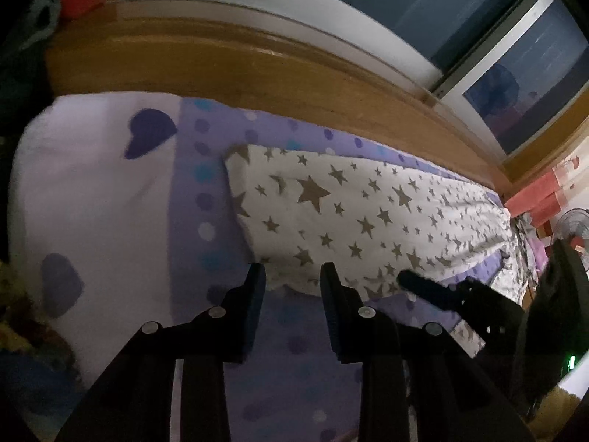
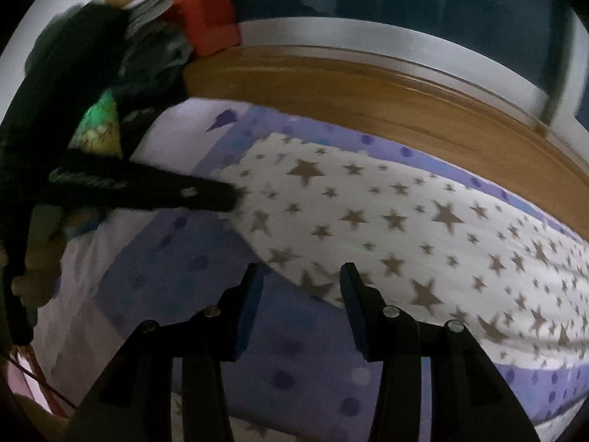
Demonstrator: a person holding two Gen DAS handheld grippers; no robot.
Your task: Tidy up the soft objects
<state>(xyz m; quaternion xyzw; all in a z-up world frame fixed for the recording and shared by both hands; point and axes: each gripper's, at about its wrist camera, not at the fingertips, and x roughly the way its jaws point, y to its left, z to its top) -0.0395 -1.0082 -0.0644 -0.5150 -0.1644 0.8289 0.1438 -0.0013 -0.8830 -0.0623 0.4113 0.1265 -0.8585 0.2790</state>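
A white pillow with grey stars [image 1: 368,202] [image 2: 405,228] lies on the purple dotted bedsheet [image 1: 291,368] [image 2: 294,361], along the wooden bed frame. My left gripper [image 1: 292,276] hovers at the pillow's near left corner. Its jaws stand apart after widening, the corner shows just past the tips, and the pads do not press on it. In the right wrist view the left gripper [image 2: 232,195] points at that same corner. My right gripper [image 2: 301,276] [image 1: 405,280] is over the pillow's near edge, jaws apart, with no fabric pinched between the pads.
A white pillow with purple hearts [image 1: 92,184] [image 2: 176,121] lies to the left. The wooden bed frame [image 1: 257,62] [image 2: 368,88] runs behind, under a dark window. A red box [image 2: 198,11] and dark clothes sit at the far left, and a fan [image 1: 574,224] stands at the right.
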